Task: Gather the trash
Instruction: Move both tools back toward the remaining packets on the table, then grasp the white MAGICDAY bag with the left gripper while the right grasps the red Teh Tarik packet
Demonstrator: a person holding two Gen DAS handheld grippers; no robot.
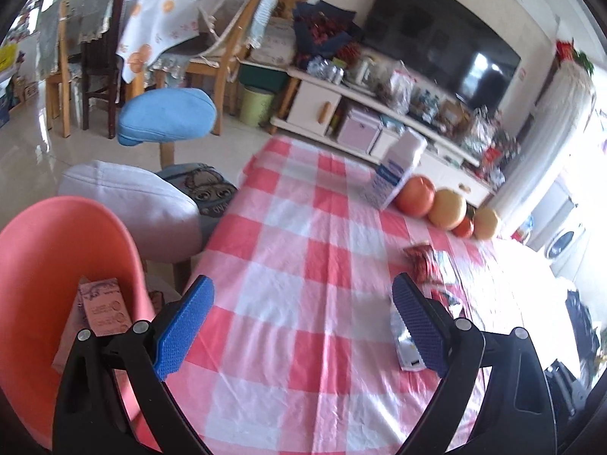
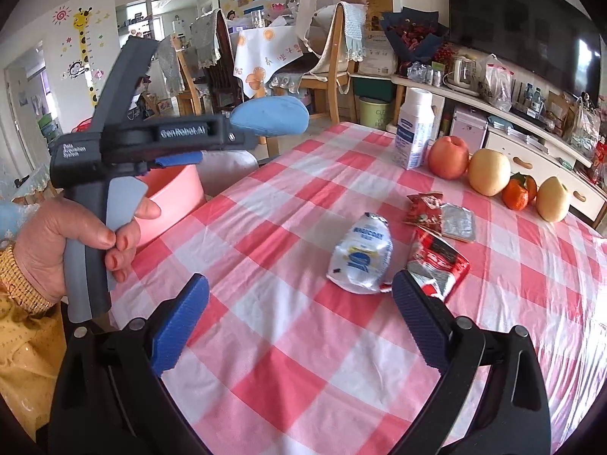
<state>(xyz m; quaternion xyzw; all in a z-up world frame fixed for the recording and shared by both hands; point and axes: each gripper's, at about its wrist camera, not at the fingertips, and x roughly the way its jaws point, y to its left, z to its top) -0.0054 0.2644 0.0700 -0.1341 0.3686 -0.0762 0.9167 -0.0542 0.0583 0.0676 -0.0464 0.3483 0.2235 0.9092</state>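
Observation:
A pink bin (image 1: 45, 265) stands off the table's left edge with a pink carton (image 1: 104, 309) inside; it also shows in the right wrist view (image 2: 170, 197). My left gripper (image 1: 301, 326) is open and empty above the table beside the bin. On the checked cloth lie a white-blue pouch (image 2: 362, 254), a red-black wrapper (image 2: 438, 261) and a red-silver wrapper (image 2: 440, 214). My right gripper (image 2: 299, 322) is open and empty, just short of the pouch. In the left wrist view the pouch (image 1: 404, 345) is partly hidden behind the right finger.
A white-blue milk carton (image 2: 413, 132), an apple (image 2: 449, 157), two pears (image 2: 489, 172) and oranges (image 2: 516, 193) line the table's far side. A blue-seated stool (image 1: 167, 115) and a grey cushioned chair (image 1: 132, 212) stand left of the table. A TV cabinet (image 1: 379, 113) is behind.

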